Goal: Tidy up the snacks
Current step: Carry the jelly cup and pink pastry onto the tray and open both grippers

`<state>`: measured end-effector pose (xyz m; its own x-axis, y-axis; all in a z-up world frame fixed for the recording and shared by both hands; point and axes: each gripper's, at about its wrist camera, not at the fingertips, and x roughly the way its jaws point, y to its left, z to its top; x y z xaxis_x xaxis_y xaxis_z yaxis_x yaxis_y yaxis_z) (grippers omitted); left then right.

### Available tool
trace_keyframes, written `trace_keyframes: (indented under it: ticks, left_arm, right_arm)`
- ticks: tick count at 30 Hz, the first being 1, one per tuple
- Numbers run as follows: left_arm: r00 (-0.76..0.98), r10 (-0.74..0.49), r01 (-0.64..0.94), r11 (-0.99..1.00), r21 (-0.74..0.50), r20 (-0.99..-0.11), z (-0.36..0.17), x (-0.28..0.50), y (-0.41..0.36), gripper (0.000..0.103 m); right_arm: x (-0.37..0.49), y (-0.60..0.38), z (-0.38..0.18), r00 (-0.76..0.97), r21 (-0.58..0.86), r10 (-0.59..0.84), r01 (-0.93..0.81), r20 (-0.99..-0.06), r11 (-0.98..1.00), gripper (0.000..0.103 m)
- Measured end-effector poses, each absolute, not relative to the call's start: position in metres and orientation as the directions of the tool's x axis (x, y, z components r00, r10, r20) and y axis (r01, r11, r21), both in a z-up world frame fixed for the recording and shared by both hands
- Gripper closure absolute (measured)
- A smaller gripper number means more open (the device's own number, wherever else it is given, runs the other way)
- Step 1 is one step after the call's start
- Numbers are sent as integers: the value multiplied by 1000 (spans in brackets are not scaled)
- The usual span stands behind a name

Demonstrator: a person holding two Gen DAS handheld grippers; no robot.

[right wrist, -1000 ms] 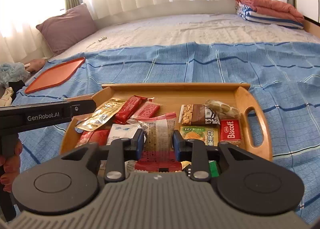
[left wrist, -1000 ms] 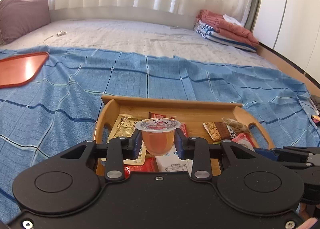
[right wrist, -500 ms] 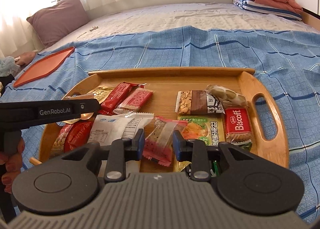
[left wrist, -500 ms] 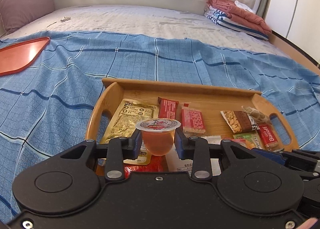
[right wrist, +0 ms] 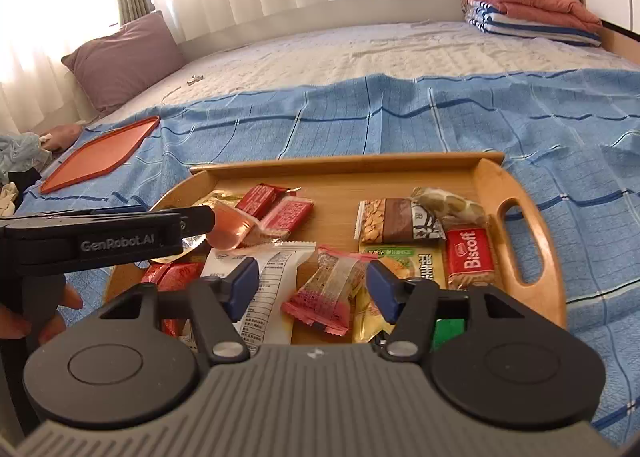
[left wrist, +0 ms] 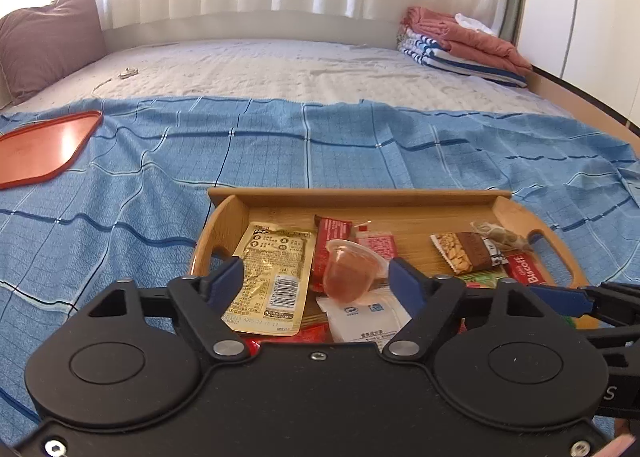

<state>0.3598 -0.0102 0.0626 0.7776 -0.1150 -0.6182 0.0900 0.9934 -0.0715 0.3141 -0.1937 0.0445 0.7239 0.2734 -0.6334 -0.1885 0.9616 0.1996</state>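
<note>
Both tools have just been opening, and each has let go of its snack since the earlier frames. Left tool [left wrist: 316,281]: jaws apart, jelly cup [left wrist: 347,272] between them but untouched, tipped on its side atop the white packet [left wrist: 360,317] at lower centre of the frame. Right tool [right wrist: 306,291]: jaws apart, pink-wrapped bar [right wrist: 330,289] lying loose between them on the tray [right wrist: 516,193], clear of both pads.

Tray contents, as I read them from the right view: Biscoff [right wrist: 468,257] and nut bar [right wrist: 396,219] at right, red bars [right wrist: 276,205] at centre left, gold pouch [left wrist: 272,269] at far left in the left view. Tray sits on the blue blanket [left wrist: 360,145] on the bed.

Risks as I judge them: the cup rests on its rounded wall on a slick wrapper, so it may roll off; pulling either tool back low could snag a wrapper and drag the pile; the tools sit close and could collide.
</note>
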Motion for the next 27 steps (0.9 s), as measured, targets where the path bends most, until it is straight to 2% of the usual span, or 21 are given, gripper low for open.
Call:
trace_keyframes:
  ticks: [3,15,20,27]
  left_arm:
    - [789,-113,95,994,-62,-604,74,347,-10,15]
    - [818,-145,154,988,-31,-557,125,264,-4,11]
    - [842,-135,160,987,3,-522,152,218,-1,11]
    - [857,-159,160,986,-40,-490,183,153,13,5]
  right_arm:
    - [306,-196,55,743,186,261,-185,-617,965,18]
    - [249,-204,101,802,143,228,-178,-552,974,1]
    - [215,-200,124,821,119,236,-204,-520,972,0]
    - [160,-196,157,851,73,248,-242,-463,967,0]
